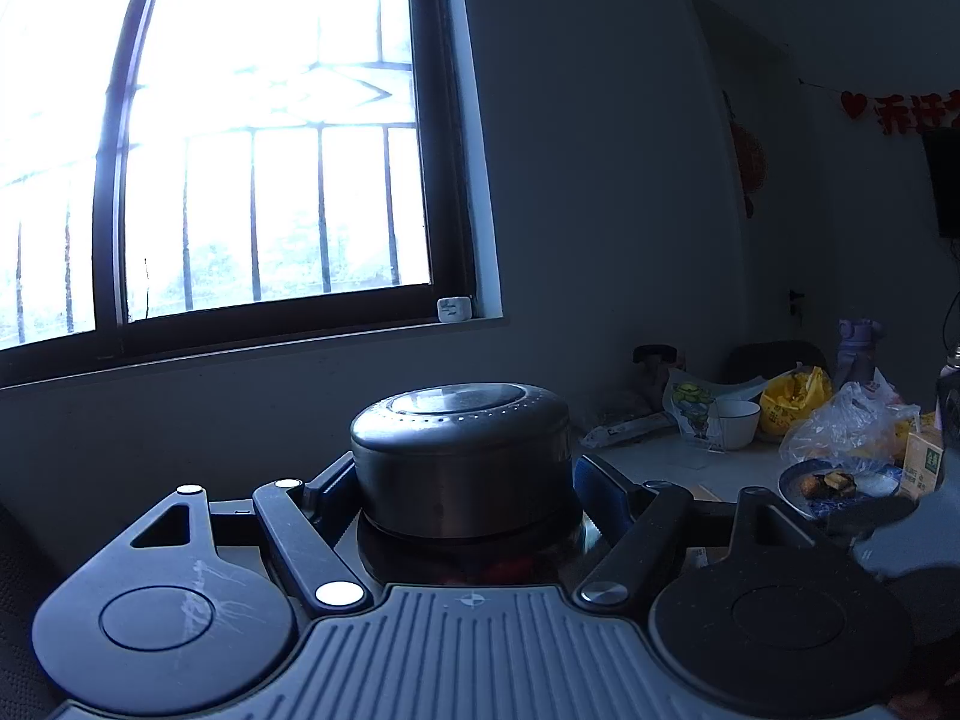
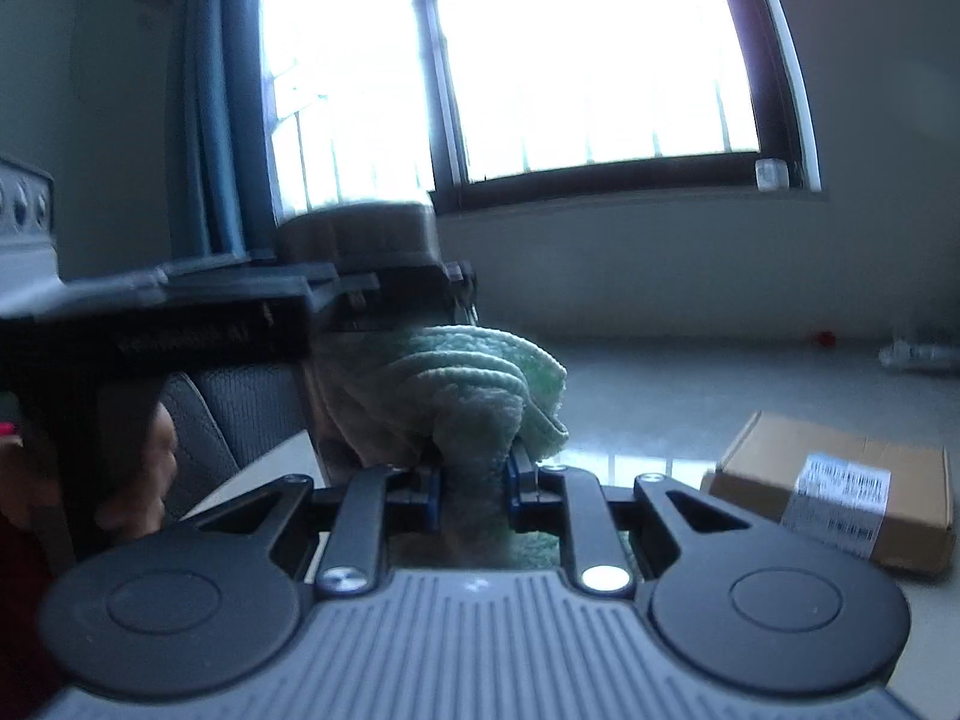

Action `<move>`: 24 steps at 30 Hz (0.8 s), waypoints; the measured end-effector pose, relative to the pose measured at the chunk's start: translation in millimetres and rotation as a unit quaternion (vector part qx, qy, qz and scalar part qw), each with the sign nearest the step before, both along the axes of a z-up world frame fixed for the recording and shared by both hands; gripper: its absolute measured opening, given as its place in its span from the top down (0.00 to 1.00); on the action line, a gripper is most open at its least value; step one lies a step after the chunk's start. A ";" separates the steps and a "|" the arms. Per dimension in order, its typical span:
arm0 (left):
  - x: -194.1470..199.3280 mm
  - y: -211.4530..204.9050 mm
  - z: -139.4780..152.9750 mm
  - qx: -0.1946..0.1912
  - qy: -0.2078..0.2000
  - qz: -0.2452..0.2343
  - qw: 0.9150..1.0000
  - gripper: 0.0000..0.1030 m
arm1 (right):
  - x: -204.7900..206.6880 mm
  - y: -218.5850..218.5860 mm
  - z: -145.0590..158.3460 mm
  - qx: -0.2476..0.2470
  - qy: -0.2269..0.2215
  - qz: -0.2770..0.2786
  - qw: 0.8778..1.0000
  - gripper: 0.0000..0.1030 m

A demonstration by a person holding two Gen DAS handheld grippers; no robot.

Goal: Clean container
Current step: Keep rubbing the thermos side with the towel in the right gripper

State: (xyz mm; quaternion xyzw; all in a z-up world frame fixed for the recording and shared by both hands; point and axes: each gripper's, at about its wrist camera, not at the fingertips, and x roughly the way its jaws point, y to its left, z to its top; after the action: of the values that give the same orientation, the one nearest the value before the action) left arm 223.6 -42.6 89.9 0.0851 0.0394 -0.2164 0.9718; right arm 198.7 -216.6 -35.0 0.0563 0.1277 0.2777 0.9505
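My left gripper [image 1: 462, 498] is shut on a container [image 1: 461, 468] with a dark round lid, held upright in the air in front of the window. In the right wrist view the same container [image 2: 360, 234] shows at the upper left, clamped in the left gripper, whose black body crosses the frame. My right gripper [image 2: 471, 480] is shut on a bunched pale green cloth [image 2: 474, 378]. The cloth is pressed against the container's side below the lid. The container's lower body is hidden by the cloth and the grippers.
A table [image 1: 660, 462] at the right holds a white bowl [image 1: 737, 420], a yellow bag [image 1: 795, 399], a clear plastic bag [image 1: 852, 420], a plate of food [image 1: 840, 483] and a carton [image 1: 924, 459]. A cardboard box [image 2: 834, 489] lies on the pale surface. A chair back [image 2: 228, 414] is at left.
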 end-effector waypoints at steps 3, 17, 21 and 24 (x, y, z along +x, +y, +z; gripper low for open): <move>0.2 0.3 -0.6 0.000 0.000 0.000 1.000 0.25 | 3.7 0.4 -12.3 0.000 0.019 0.001 1.000 0.81; 1.7 6.8 0.7 -0.001 0.000 0.000 1.000 0.25 | 23.9 11.4 -62.6 -0.034 0.109 0.010 0.993 0.81; 2.2 8.8 0.8 -0.001 0.000 0.000 1.000 0.25 | 25.1 9.6 -63.4 -0.028 0.115 0.012 0.993 0.81; 2.0 9.9 1.5 -0.001 0.001 0.000 1.000 0.25 | 25.6 8.7 -63.0 -0.027 0.117 0.012 0.993 0.81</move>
State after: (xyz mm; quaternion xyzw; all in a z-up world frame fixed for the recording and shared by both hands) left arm 225.5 -32.7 91.4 0.0837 0.0397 -0.2167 0.9718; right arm 224.2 -207.9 -98.0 0.0610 0.2457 0.2771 0.9269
